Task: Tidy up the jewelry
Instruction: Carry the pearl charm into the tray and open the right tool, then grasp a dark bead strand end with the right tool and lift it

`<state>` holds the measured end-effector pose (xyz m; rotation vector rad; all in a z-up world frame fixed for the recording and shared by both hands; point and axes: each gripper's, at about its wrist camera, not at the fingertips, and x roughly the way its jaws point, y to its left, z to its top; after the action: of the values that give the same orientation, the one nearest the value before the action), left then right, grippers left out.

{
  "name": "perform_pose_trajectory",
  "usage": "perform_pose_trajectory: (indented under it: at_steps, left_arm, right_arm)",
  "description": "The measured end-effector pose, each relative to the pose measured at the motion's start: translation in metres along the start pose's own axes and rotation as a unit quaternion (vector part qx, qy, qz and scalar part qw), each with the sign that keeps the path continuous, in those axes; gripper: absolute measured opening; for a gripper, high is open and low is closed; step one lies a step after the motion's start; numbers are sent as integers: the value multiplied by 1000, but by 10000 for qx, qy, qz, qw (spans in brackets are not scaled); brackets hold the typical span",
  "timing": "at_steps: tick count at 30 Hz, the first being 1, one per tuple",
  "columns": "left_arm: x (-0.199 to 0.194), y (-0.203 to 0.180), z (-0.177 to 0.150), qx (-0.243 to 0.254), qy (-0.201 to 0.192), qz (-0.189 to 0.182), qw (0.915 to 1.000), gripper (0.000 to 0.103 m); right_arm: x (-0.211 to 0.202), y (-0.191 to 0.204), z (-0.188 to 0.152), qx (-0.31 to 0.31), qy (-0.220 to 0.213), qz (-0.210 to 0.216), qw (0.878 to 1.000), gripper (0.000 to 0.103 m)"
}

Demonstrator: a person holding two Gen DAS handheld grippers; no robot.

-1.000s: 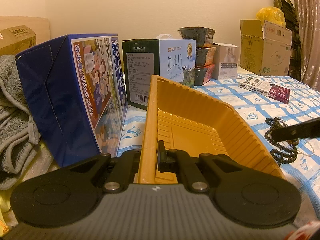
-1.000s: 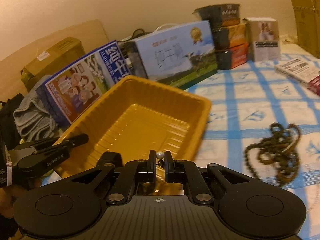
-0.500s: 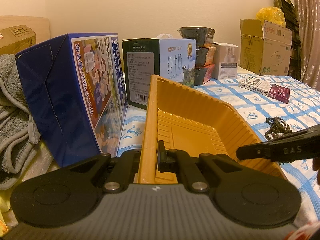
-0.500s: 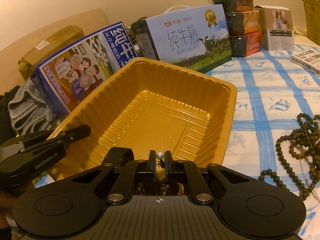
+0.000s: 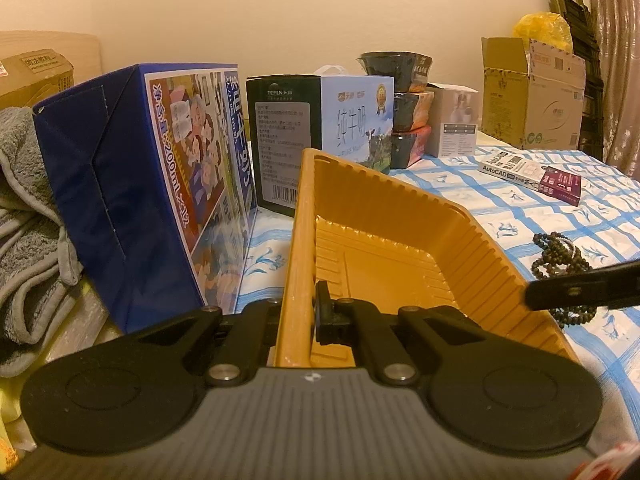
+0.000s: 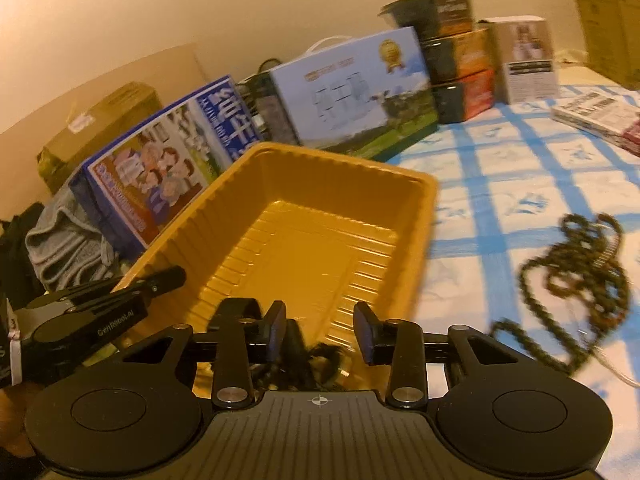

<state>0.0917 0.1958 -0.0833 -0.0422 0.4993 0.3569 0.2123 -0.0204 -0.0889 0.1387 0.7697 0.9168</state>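
Blue milk carton box [image 5: 132,200] beside green milk box [image 5: 320,136], w/ stacked bowls [image 5: 404,108] & AutoCAD book [image 5: 516,168] behind.

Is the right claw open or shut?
Open. The right claw has just been opening; its fingers stand apart over the yellow tray, pressing nothing.

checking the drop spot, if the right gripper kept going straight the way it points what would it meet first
Most likely the floor of the yellow tray. The right gripper has just been opening, its fingers apart over the tray's near end, with a dark blurred piece just below them. Depth is hard to judge here.
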Motion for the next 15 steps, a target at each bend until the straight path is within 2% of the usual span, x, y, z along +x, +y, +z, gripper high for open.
perform_pose_trajectory:
  at_steps: [4,15]
  left_arm:
    - [1,1,0,0,1,1,10000,4]
    - [2,3,0,10,27,32,10000,4]
  right_arm:
    - [-25,-20,-7,160,-55,-270,9995,40]
    - [-82,-95,-31,531,-48,-1572,9861,40]
